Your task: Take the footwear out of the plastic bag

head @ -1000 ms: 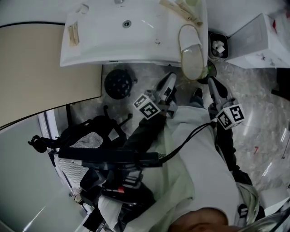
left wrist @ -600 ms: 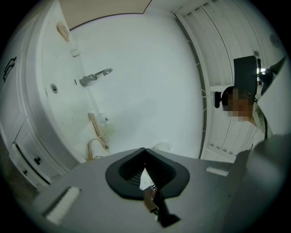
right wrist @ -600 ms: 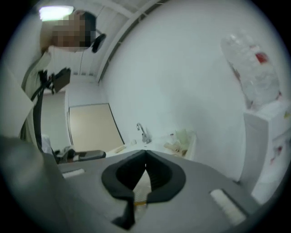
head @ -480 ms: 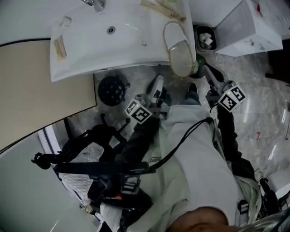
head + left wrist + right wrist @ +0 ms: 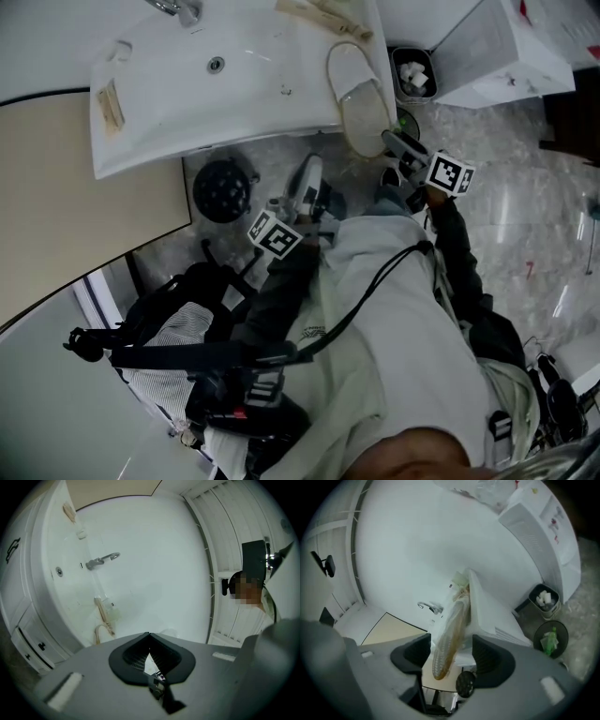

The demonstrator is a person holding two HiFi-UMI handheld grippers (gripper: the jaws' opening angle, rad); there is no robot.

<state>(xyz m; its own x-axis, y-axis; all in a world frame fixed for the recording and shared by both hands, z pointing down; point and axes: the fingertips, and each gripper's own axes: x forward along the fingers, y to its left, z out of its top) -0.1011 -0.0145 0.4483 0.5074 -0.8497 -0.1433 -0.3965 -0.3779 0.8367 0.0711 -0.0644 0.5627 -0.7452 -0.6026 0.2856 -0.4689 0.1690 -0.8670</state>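
Note:
A pale slipper [image 5: 356, 98] lies on the right rim of the white sink [image 5: 234, 84], its end hanging over the edge. In the right gripper view its ribbed sole [image 5: 446, 639] shows edge-on between the jaws. My right gripper [image 5: 394, 142] [image 5: 451, 654] has just been opening; the slipper sits between its pads, and they do not press on it. My left gripper [image 5: 305, 183] [image 5: 150, 651] is shut and holds nothing, pointing at the sink front below the tap [image 5: 103, 560]. I cannot make out a plastic bag for certain.
A small bin with white tissue [image 5: 411, 75] stands by a white box [image 5: 506, 52] at the right. A green bottle [image 5: 551, 639] lies in a round black tub. A black round thing [image 5: 220, 187] sits on the marble floor. A beige panel [image 5: 75, 206] fills the left.
My right gripper has rolled and closed in on the slipper's overhanging end, and its jaws now stand apart. The left gripper has kept its place by the sink front.

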